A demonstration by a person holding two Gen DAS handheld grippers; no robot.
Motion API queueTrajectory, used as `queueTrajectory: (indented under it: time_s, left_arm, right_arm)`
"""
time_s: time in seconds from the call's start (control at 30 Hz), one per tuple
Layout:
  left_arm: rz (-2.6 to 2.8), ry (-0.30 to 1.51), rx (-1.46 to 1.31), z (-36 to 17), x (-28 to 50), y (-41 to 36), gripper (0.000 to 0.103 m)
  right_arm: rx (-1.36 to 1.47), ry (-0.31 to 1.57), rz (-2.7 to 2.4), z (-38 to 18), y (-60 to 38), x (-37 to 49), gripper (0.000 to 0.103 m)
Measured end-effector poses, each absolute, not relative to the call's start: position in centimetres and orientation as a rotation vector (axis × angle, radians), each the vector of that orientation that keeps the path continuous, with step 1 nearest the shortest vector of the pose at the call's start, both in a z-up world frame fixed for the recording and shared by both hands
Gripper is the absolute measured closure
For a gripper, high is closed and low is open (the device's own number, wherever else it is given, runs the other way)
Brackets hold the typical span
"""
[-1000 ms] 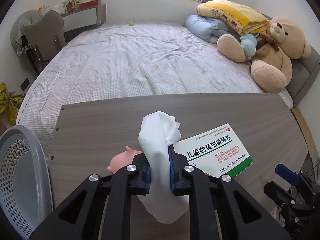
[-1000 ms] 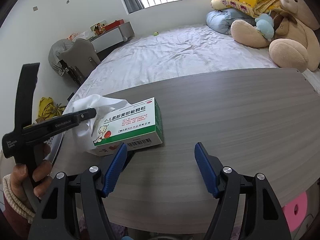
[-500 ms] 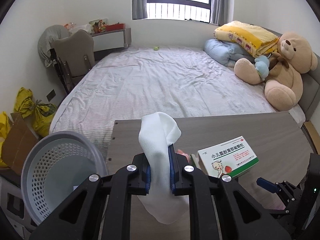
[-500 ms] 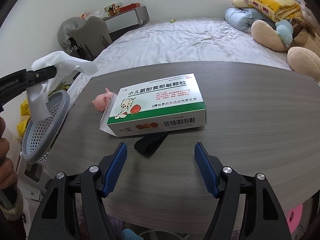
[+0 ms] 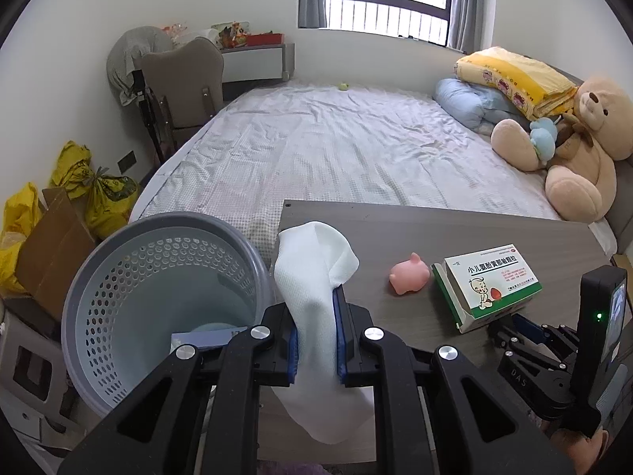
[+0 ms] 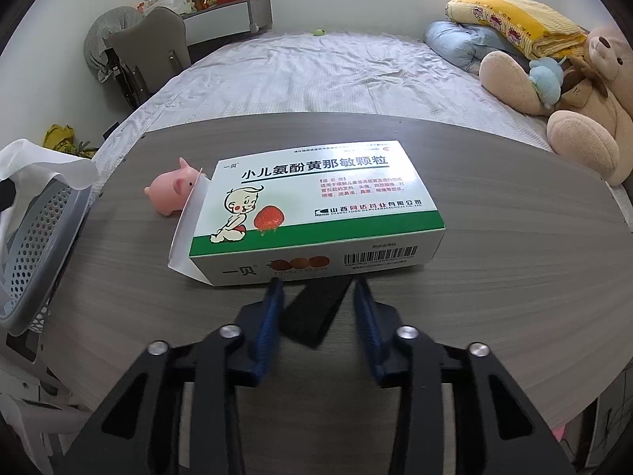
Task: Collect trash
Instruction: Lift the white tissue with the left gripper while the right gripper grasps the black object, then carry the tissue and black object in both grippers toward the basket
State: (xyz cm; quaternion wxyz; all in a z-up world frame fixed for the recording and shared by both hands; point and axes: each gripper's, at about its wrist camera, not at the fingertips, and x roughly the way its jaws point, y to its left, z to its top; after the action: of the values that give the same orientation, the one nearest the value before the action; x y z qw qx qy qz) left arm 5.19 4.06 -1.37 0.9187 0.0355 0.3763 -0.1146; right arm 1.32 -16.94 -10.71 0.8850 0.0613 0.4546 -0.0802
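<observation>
My left gripper (image 5: 316, 316) is shut on a white tissue (image 5: 316, 261), held at the table's left end beside the grey perforated basket (image 5: 158, 221). A flat item lies in the basket's bottom. In the right wrist view a small black flat piece (image 6: 316, 312) lies on the wooden table (image 6: 514, 277), just in front of a green-and-white medicine box (image 6: 316, 198) with an open end flap. My right gripper (image 6: 318, 287) has that black piece between its fingers. Its jaws are closing, and the blue pads touch the piece's two sides.
A pink toy pig (image 6: 170, 194) sits left of the box. The basket (image 6: 35, 245) stands off the table's left edge. Beyond the table are a bed (image 5: 336, 150), a teddy bear (image 5: 573, 150), a chair (image 5: 182, 79), yellow bags (image 5: 99, 194) and cardboard (image 5: 51, 245).
My left gripper has carried the tissue leftward, from over the table to beside the basket. My right gripper has come down toward the box, and its jaws have narrowed around the black piece.
</observation>
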Motion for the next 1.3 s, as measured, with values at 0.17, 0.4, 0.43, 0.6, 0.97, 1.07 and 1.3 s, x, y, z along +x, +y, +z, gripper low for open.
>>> queueTrajectory:
  time_s: [0.17,0.4,0.43,0.6,0.97,1.07,1.3]
  left_arm:
    - [-0.242,0.79,0.052,-1.9,4.9,4.5,0.089]
    - [-0.262,0.794,0.045,-2.0,4.0,4.2,0.089]
    - [-0.263,0.792,0.046,-1.9,3.9,4.2,0.089]
    - [-0.262,0.777,0.047,-1.4,3.4,4.1,0.089]
    - [-0.232,0.734,0.047,0.3,2.7,6.1,0.089]
    - [-0.201,0.724,0.049,0.6,3.1,7.5,0.089]
    - [-0.1,0.721,0.046,0.7,4.6,11.7,0.089]
  right_arm:
    - [0.149,0.931,-0.159,-10.1,-18.0,0.2,0.085]
    - [0.194,0.879,-0.217,-7.8,-20.8,-2.8,0.086]
    - [0.198,0.867,-0.226,-7.3,-21.3,-3.3,0.086]
    - [0.206,0.809,-0.226,-5.0,-21.8,-5.2,0.086]
    - [0.163,0.715,-0.04,-0.2,-16.2,-3.5,0.086]
    - [0.138,0.706,0.029,0.2,-13.7,-1.8,0.086]
    - [0.099,0.713,0.173,0.5,-8.1,2.5,0.086]
